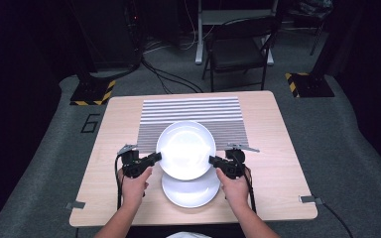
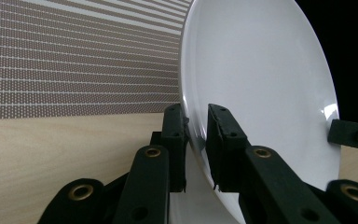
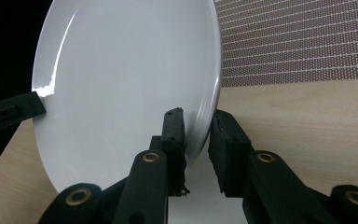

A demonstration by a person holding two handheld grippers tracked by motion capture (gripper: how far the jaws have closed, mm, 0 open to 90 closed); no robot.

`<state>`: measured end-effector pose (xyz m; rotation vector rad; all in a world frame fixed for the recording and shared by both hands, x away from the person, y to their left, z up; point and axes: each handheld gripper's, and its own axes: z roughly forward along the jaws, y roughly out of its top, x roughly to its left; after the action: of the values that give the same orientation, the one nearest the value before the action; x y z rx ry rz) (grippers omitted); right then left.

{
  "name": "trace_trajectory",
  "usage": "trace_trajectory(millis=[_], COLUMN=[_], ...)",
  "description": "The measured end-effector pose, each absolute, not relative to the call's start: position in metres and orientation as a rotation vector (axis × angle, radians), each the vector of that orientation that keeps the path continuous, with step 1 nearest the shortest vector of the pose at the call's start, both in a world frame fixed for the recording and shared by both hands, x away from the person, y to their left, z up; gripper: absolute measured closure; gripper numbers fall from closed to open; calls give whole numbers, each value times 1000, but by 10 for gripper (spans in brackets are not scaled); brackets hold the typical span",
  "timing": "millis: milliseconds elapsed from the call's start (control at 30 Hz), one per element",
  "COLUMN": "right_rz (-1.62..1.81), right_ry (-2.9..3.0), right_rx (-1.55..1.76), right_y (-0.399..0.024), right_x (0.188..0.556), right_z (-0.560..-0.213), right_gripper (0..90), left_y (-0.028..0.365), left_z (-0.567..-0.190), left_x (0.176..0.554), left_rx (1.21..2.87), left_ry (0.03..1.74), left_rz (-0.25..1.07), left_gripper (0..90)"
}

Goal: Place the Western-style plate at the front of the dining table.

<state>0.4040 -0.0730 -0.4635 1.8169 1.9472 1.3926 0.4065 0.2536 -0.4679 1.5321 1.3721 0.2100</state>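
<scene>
High view: a person's two hands reach in from the near edge of a wooden tabletop (image 1: 273, 148), each holding a black gripper. The left gripper (image 1: 155, 157) grips the left rim of a white plate (image 1: 186, 148); the right gripper (image 1: 214, 160) grips the opposite rim. The plate is carried between the two, partly over a striped mat (image 1: 191, 111) that lies on the far half of the tabletop and partly over a second plate (image 1: 191, 191), which rests flat on the tabletop near the front edge, between the hands. The held plate overlaps the far part of the second plate.

Left gripper view: the fingers (image 2: 173, 135) are closed on the plate (image 2: 261, 79), one finger on each face of the rim, with the rim pinched between them. The plate stands edge-on to this camera and rises to the upper right. The other gripper's tip (image 2: 354, 135) meets the far rim at the right margin. Mat (image 2: 74, 60) and bare wood show behind the plate, to the left.

Right gripper view: the fingers (image 3: 173, 133) are likewise closed on the plate (image 3: 121, 79), clamping the rim from both faces. The other gripper's tip (image 3: 11, 112) holds the far rim at the left margin. The mat (image 3: 298, 42) lies at the upper right, with bare wood below it. A patch of white under the fingers belongs to the second plate (image 3: 198, 191).
</scene>
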Motion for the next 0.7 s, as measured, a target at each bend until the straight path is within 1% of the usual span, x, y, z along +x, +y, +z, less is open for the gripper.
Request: trace_trajectory(millis=[700], right_rz=[1405], right_ry=[1895], right_rx=[1790], right_y=[-77], right_x=[413], right_z=[-452], right_gripper=[757], left_y=[245], left_z=[-459], left_x=[422], left_rx=[1527], left_ry=[1351], left_rz=[236], left_gripper=[766])
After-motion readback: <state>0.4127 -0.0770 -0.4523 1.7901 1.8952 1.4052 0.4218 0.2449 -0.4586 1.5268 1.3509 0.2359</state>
